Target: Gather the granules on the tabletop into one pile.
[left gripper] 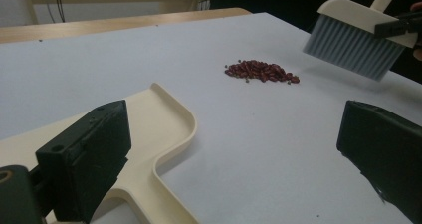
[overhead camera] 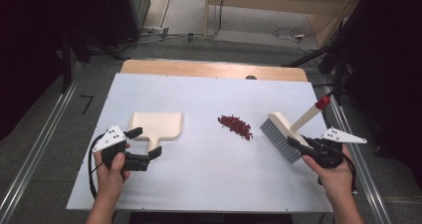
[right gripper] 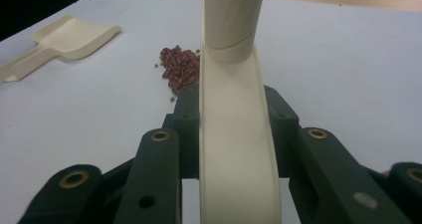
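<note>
Left gripper (overhead camera: 147, 143), held low in the person's left hand (overhead camera: 110, 170), had its jaws spread wide. Right gripper (overhead camera: 293, 145), held in the right hand (overhead camera: 334, 170), had its jaws clamped, pointing toward the table's middle.

A white rectangular tabletop (overhead camera: 199, 184) with a pale wooden far edge (overhead camera: 214, 69) lies under the fingers (overhead camera: 154, 153). Well beyond them, white cables (overhead camera: 291, 34) trail over grey floor (overhead camera: 189, 15).

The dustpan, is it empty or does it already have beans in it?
Empty. The dustpan lies flat on the table with a bare tray, and the beans sit in a pile apart from it.
</note>
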The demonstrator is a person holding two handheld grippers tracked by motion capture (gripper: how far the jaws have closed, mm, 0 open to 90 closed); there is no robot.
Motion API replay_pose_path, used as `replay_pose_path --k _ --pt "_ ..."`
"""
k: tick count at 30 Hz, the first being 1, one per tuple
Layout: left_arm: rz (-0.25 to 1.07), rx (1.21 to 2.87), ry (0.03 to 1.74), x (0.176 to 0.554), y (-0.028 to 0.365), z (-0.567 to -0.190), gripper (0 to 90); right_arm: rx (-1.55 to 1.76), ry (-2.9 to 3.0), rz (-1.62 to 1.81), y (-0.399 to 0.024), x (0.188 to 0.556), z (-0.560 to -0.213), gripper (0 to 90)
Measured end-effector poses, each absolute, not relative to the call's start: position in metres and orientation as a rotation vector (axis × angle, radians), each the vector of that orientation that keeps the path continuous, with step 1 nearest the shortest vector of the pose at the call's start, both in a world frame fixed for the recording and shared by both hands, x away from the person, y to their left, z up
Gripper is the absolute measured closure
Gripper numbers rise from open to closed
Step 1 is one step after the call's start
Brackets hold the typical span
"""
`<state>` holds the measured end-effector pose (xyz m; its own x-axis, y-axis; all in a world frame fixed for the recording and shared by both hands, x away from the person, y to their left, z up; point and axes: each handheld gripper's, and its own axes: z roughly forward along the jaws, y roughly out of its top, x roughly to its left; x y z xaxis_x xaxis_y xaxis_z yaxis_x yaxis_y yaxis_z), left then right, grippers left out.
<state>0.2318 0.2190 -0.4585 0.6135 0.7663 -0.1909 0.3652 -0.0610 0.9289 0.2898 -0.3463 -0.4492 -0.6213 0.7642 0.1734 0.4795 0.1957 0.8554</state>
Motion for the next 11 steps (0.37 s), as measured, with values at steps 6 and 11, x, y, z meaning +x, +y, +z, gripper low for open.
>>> replay_pose_path --k 6,11 --pt "0.434 1.655 0.955 0.231 0.222 -0.458 1.0 1.237 2.153 1.399 -0.359 0.287 -0.453 65.5" --pt "0.435 1.664 0.953 0.231 0.22 -0.458 1.0 1.237 2.153 1.403 -0.359 0.289 -0.455 65.4"
